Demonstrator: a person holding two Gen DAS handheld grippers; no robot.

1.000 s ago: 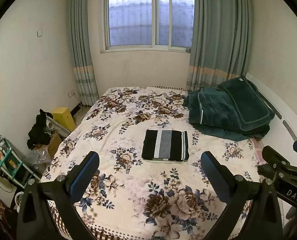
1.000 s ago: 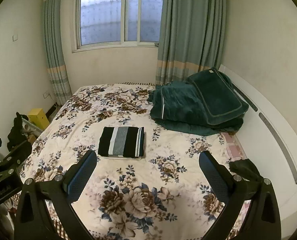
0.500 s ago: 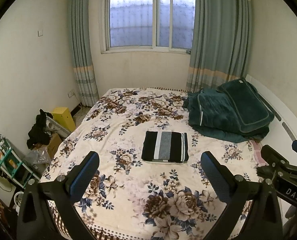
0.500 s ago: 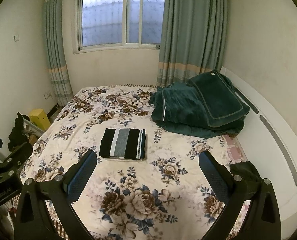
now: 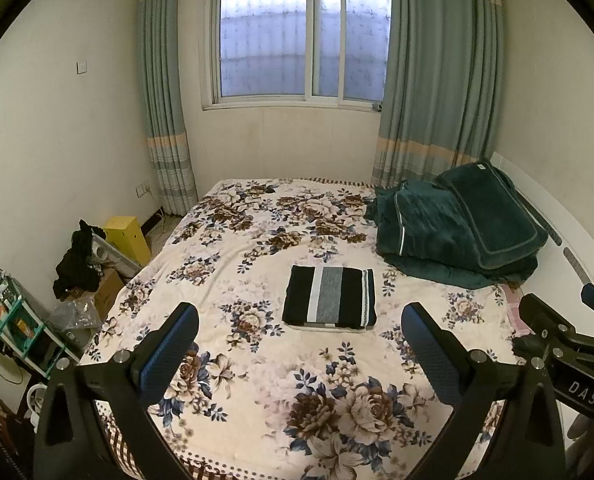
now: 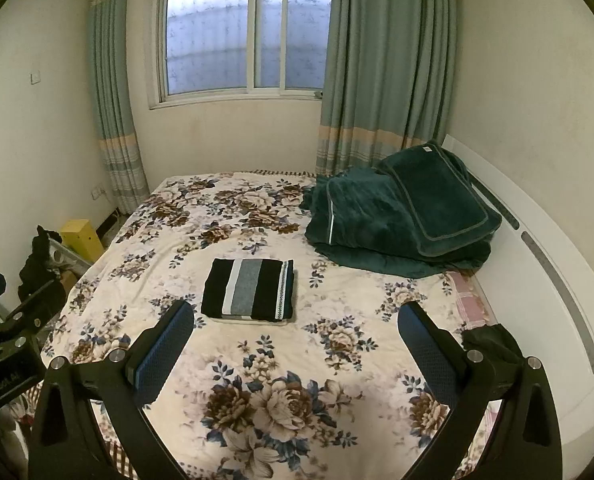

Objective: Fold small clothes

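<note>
We hold both grippers above the near end of a bed [image 5: 257, 432] spread with a cream blanket printed in brown and blue flowers. The left gripper [image 5: 299, 344] has its jaws spread wide with nothing between them, and the right gripper [image 6: 295, 342] is spread the same way, also bare. The folded garment [image 5: 330, 297], black with a grey and a white stripe, lies flat near the middle of the bed, well apart from both grippers. Toward the far right corner, against the white headboard [image 6: 545, 280], sits a heap of dark green bedding [image 5: 457, 228]. Behind the bed a window [image 5: 301, 40] is flanked by grey-green curtains [image 5: 433, 80]. On the floor to the left we see a yellow box [image 5: 125, 236], a dark bundle of cloth [image 5: 77, 260] and a small teal rack [image 5: 9, 320] against the wall.
</note>
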